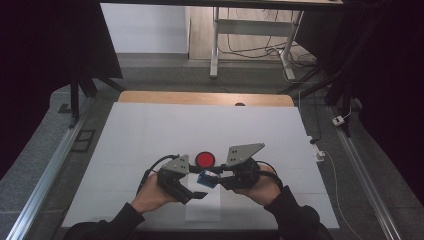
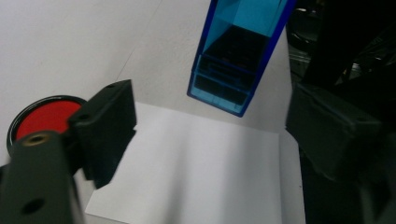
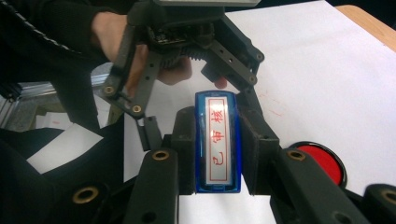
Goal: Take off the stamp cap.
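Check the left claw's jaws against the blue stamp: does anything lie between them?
Nothing: in the left gripper view, just the bare white paper sheet separates the left claw from the blue stamp.

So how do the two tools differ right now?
The right tool is shut on the blue stamp, holding it above the paper. The left tool stands open with nothing between its jaws, the stamp hanging beyond them. Both are black, hand-held, and close together near the red ink pad.

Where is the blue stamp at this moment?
In the high view the blue stamp sits near the table's front middle, clamped in the right gripper, just below the red ink pad and above the white paper.
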The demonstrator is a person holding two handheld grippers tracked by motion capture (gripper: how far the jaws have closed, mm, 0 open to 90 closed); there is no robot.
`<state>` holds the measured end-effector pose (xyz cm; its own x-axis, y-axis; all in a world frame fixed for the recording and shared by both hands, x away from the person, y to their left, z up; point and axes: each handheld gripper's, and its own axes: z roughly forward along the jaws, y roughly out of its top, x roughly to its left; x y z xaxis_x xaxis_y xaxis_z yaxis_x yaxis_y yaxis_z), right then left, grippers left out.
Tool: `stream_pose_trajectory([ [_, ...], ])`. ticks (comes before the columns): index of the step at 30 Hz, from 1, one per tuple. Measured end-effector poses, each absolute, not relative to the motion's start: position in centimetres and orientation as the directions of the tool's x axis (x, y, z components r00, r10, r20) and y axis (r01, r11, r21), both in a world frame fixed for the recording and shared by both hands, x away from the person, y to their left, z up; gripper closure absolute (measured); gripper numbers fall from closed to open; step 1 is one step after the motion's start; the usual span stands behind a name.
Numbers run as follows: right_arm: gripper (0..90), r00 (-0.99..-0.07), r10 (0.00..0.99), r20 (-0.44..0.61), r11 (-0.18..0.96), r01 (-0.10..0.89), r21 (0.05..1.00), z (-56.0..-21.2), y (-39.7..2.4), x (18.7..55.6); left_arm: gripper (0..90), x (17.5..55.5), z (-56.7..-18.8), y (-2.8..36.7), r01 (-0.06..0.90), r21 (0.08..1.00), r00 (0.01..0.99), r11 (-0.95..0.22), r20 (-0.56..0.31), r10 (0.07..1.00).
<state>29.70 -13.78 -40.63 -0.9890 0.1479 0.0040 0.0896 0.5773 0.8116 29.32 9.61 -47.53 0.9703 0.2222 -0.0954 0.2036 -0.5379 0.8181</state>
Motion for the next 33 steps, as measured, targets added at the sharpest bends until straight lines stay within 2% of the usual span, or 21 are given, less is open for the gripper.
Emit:
stream_pose_trajectory([
  [4, 70.3, -0.992, 0.125, -0.002, 0.576, 0.071, 0.815, -40.65, -13.66, 29.58, 29.3, 29.47, -47.62, 9.81, 0.173, 0.814, 0.979, -0.554, -0.08, 0.189],
  [10, 70.4, -0.994, 0.109, -0.008, 0.572, 0.056, 0.819, -40.55, -13.68, 29.45, 44.7, 29.49, -47.33, 10.23, 0.171, 0.842, 0.982, -0.511, -0.101, 0.163],
  [16, 70.4, -0.995, 0.1, -0.005, 0.561, 0.053, 0.826, -40.45, -13.74, 29.4, 55.7, 29.51, -47.19, 10.51, 0.163, 0.856, 0.985, -0.49, -0.112, 0.133],
  [20, 70.4, -0.996, 0.09, -0.007, 0.561, 0.045, 0.827, -40.44, -13.73, 29.34, 60.0, 29.46, -47.19, 10.47, 0.156, 0.858, 0.987, -0.49, -0.114, 0.114],
  [33, 70.4, -0.998, 0.056, -0.021, 0.556, 0.014, 0.831, -40.28, -13.85, 29.26, 65.6, 29.45, -47.12, 10.51, 0.142, 0.861, 0.99, -0.489, -0.12, 0.077],
])
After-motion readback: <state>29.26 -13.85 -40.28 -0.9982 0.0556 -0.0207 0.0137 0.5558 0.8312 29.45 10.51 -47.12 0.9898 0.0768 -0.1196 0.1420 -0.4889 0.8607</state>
